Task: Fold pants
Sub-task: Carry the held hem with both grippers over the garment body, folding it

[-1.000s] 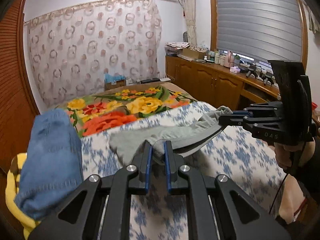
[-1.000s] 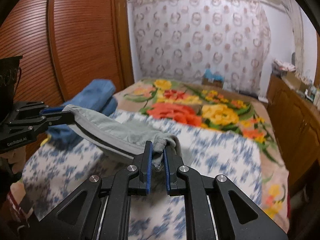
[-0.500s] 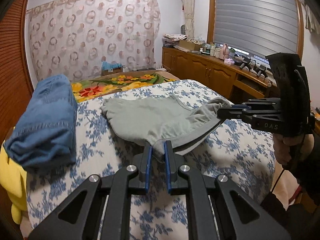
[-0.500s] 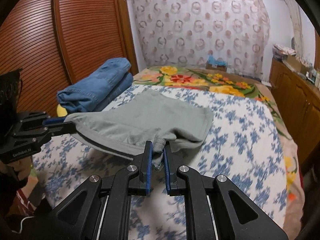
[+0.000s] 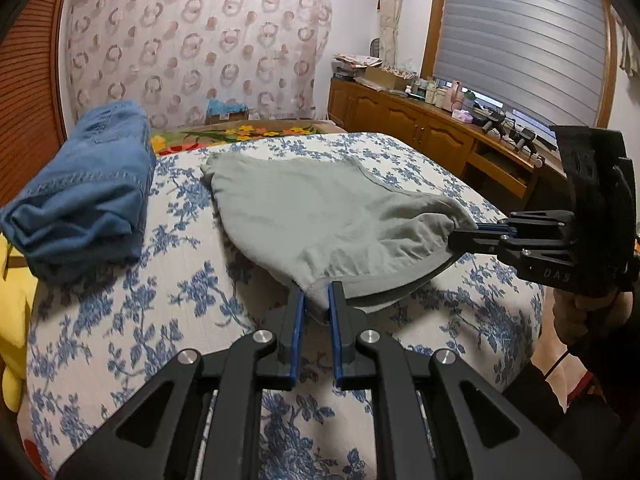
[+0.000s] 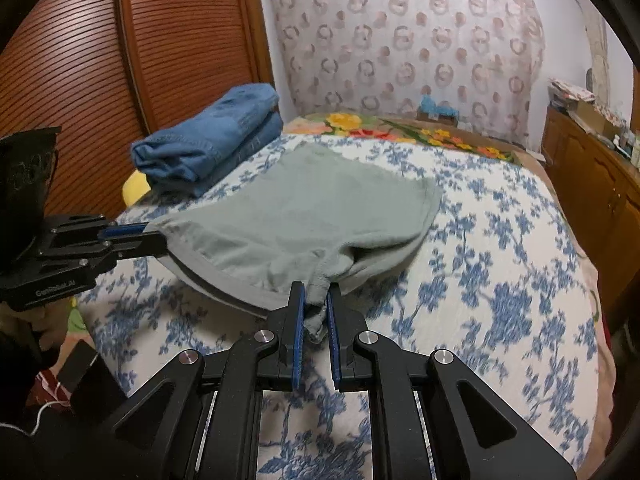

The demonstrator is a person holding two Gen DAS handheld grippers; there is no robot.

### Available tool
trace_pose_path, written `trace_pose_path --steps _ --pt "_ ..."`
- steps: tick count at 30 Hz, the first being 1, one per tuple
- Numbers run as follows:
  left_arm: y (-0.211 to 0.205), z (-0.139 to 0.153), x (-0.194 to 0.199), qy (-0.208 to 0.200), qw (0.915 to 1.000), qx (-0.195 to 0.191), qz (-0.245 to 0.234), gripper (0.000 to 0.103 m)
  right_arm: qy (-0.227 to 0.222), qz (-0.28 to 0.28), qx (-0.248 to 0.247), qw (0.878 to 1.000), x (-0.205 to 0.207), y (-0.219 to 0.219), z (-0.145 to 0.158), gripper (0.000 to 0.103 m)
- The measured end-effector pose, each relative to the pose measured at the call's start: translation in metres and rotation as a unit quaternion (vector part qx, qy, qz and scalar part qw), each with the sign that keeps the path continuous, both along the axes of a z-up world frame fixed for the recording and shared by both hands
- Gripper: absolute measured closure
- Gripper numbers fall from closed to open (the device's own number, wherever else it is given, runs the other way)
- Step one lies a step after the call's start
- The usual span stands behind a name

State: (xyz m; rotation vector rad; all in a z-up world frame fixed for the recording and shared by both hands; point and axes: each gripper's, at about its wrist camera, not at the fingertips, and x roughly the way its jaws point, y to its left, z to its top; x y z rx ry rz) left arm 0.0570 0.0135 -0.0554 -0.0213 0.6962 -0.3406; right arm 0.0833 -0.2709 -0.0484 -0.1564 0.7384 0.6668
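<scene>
Grey pants (image 5: 320,216) (image 6: 304,212) lie spread on the blue-flowered bedspread (image 5: 160,312) (image 6: 500,280), their far part flat on it and the near waistband edge lifted. My left gripper (image 5: 316,300) is shut on one waistband corner; it also shows at the left of the right wrist view (image 6: 156,236). My right gripper (image 6: 316,300) is shut on the other corner and appears at the right of the left wrist view (image 5: 460,232). The waistband hangs taut between the two grippers, just above the bed.
Folded blue jeans (image 5: 84,196) (image 6: 212,144) rest on the bed's left side over something yellow (image 5: 12,320). A wooden cabinet (image 5: 420,132) with clutter runs along the right wall. A wooden slatted door (image 6: 120,60) stands at left. A hand (image 5: 588,312) grips the right gripper.
Both grippers have come down and back toward the bed's near edge with the pants. The pants' far part, lifted before, now lies flat on the bedspread.
</scene>
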Motion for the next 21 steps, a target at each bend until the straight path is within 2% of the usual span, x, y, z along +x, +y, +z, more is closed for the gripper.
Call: trace_pose_path --steps 6,21 --pt "-0.001 0.003 -0.011 -0.004 0.9999 -0.008 -0.005 0.094 0.009 -0.002 0.007 1.000 -0.006 -0.006 -0.003 0.095" --pt "-0.004 0.038 -0.025 -0.048 0.9988 -0.008 -0.007 0.094 -0.019 0.000 0.015 1.000 -0.020 -0.011 0.027 0.095"
